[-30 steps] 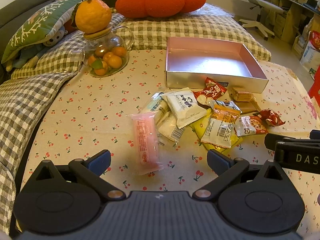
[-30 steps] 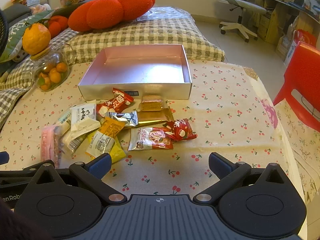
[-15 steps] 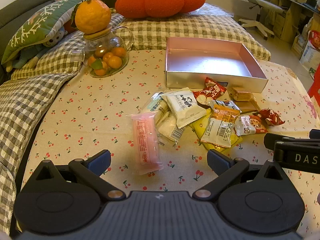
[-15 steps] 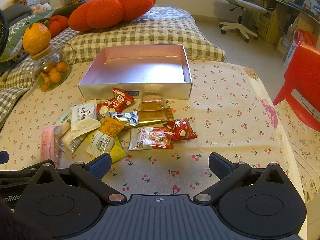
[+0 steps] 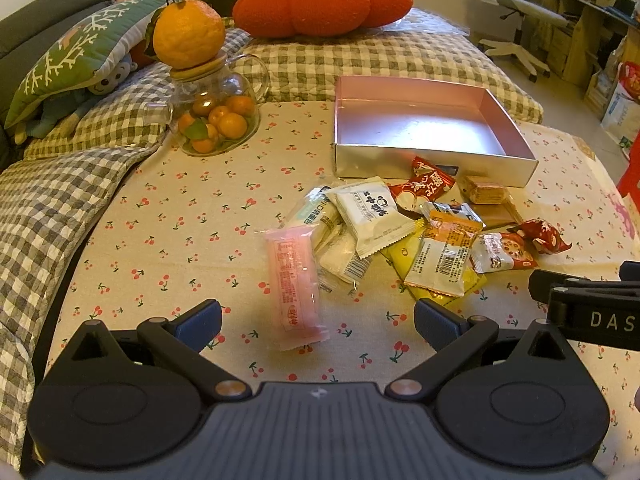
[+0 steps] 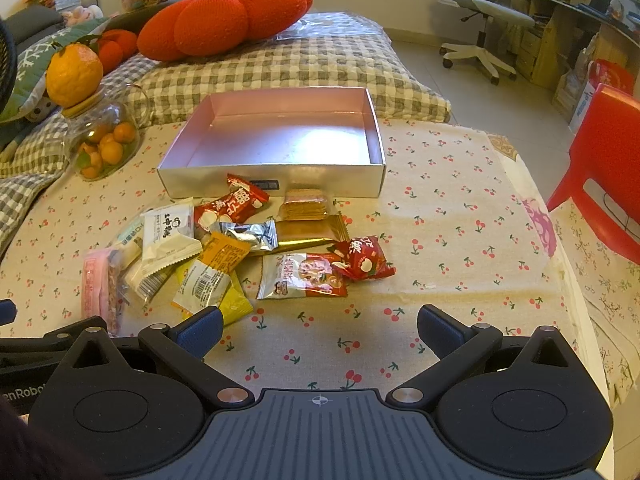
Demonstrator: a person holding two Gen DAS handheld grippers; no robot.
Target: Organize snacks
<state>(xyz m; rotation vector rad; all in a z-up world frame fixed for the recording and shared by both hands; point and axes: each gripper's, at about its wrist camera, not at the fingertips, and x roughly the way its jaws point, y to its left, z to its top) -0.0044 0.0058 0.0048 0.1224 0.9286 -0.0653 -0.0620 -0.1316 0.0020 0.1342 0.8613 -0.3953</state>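
A cherry-print tablecloth [image 6: 460,208] spreads ahead of both tongs. Beyond the snacks, straight ahead of the right gripper [image 6: 319,326], sits an empty silver box [image 6: 280,182], its front wall touching a red packet [image 6: 230,206]. The snack pile [image 5: 400,236] lies loose between the box and the tongs. The left gripper [image 5: 318,320] has its jaws apart, with a pink packet [image 5: 296,284] reaching between the fingertips, untouched. The right gripper's jaws are also apart, holding nothing.

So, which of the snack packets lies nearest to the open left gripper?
The long pink packet. It lies apart at the near-left edge of the pile, its end reaching between the left gripper fingers; the others lie farther, toward the silver box.
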